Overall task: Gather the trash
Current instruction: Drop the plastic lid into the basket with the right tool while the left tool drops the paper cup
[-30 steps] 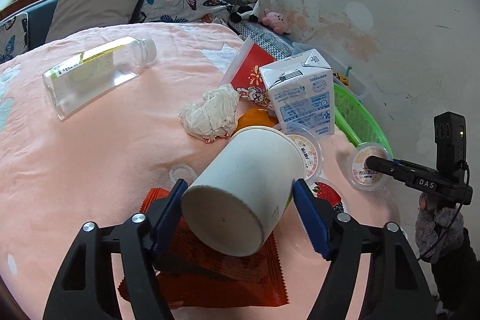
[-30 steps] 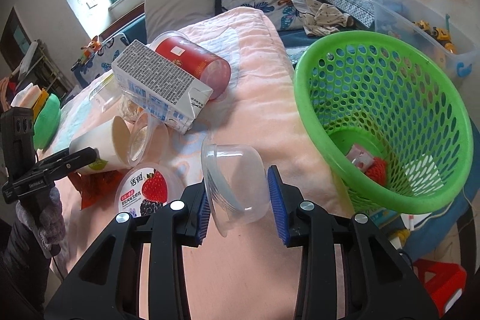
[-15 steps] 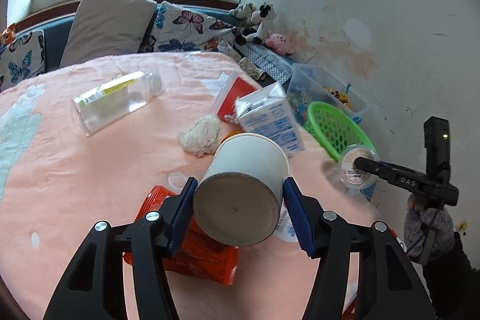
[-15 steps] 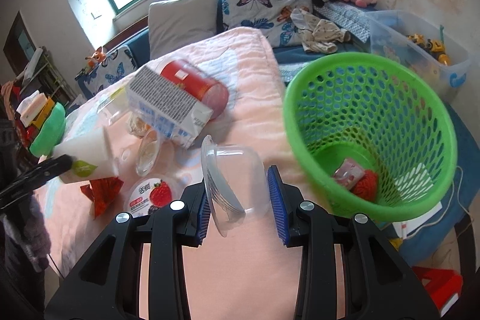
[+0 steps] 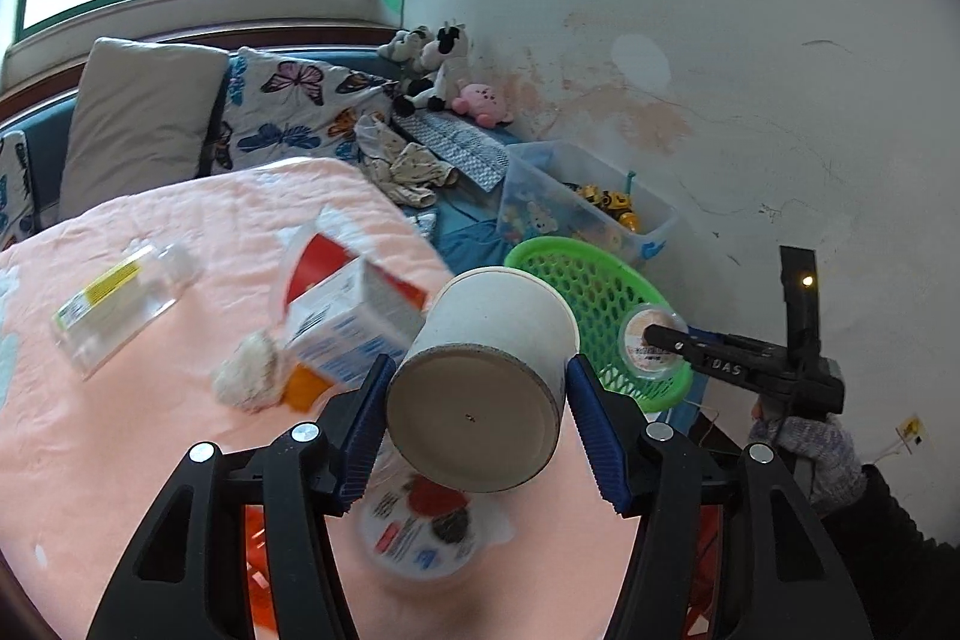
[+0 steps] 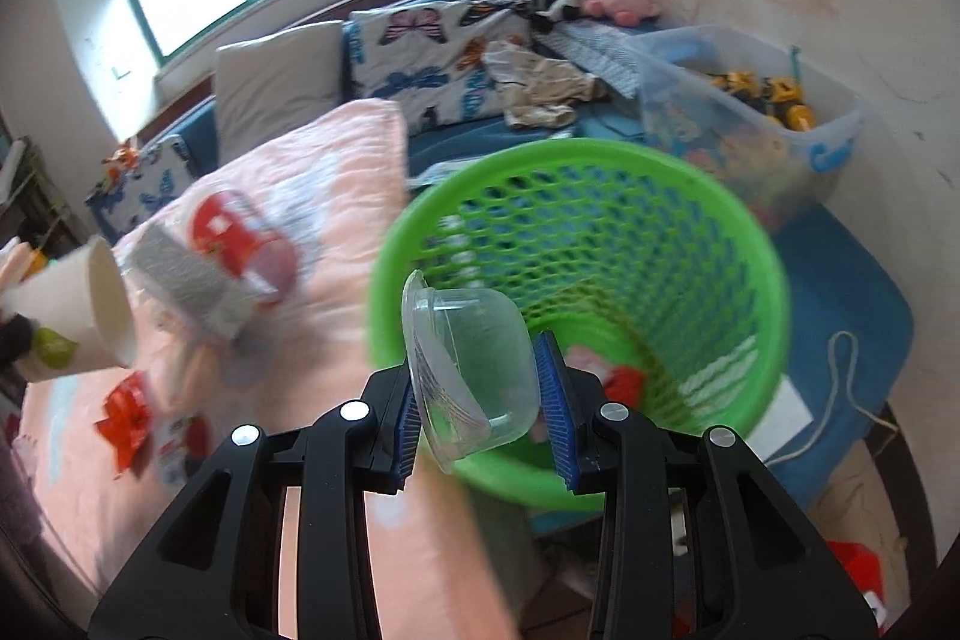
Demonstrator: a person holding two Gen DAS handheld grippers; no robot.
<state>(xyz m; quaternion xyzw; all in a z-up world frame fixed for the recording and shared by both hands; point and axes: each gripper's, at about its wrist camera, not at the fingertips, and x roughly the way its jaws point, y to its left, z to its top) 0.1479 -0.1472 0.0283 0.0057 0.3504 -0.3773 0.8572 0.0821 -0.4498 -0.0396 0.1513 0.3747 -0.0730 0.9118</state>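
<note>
Paper cup (image 5: 489, 376) clamped in left gripper (image 5: 480, 424) — clear tub (image 6: 474, 364) pinched by right gripper (image 6: 483, 403).

We see the pink bed (image 5: 150, 448) carrying a clear bottle (image 5: 117, 307), crumpled tissue (image 5: 249, 379), milk carton (image 5: 354, 322) and orange wrapper (image 6: 126, 415).

"DAS" is printed on the right gripper (image 5: 660, 340).

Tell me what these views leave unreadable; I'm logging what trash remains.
- Left wrist view: milk carton print, motion-blurred.
- Left wrist view: yogurt lid label, blurred, partly hidden by the paper cup in the left gripper.
- Right wrist view: green basket contents, blurred, partly behind the clear cup in the right gripper.
</note>
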